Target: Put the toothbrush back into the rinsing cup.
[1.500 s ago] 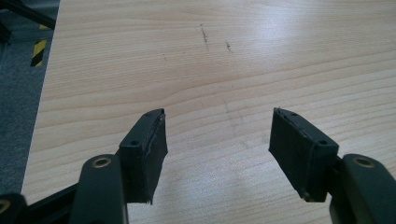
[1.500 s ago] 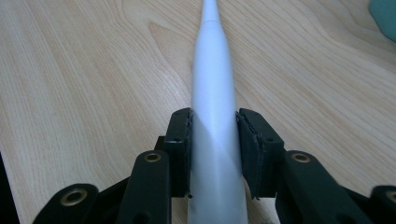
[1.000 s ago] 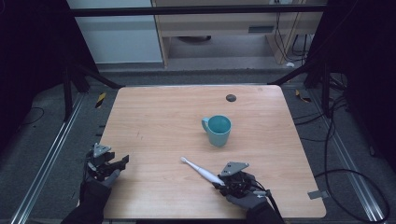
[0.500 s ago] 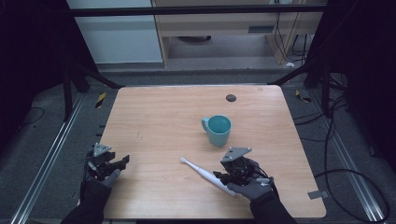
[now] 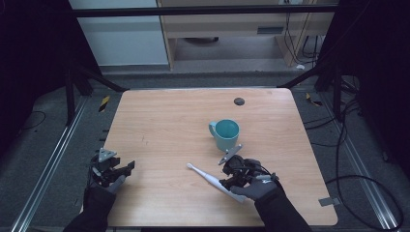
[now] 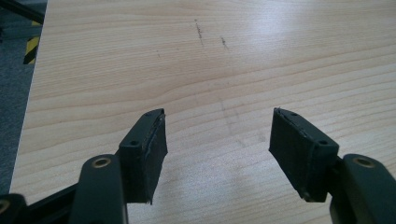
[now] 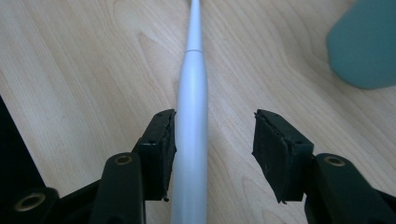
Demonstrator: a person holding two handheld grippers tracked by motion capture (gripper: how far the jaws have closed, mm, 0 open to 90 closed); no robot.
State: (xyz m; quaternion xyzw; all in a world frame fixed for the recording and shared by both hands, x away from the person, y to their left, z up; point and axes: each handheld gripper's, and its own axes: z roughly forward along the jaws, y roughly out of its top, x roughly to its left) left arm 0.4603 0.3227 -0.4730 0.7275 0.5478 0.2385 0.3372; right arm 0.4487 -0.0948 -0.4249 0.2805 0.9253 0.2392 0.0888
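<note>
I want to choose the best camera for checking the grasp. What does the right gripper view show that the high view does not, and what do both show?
The right gripper view gives the close detail: the right gripper stands open, its jaws just widened, the white toothbrush between them beside one pad, a gap to the other. The high view adds the whole table, the dark knob, the left gripper and both gloved hands. Both show the toothbrush lying on the wood and the teal mug near it.

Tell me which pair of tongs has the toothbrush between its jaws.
The right tongs: the white toothbrush runs between their open jaws, beside the left pad. The left tongs stand open over bare table.
</note>
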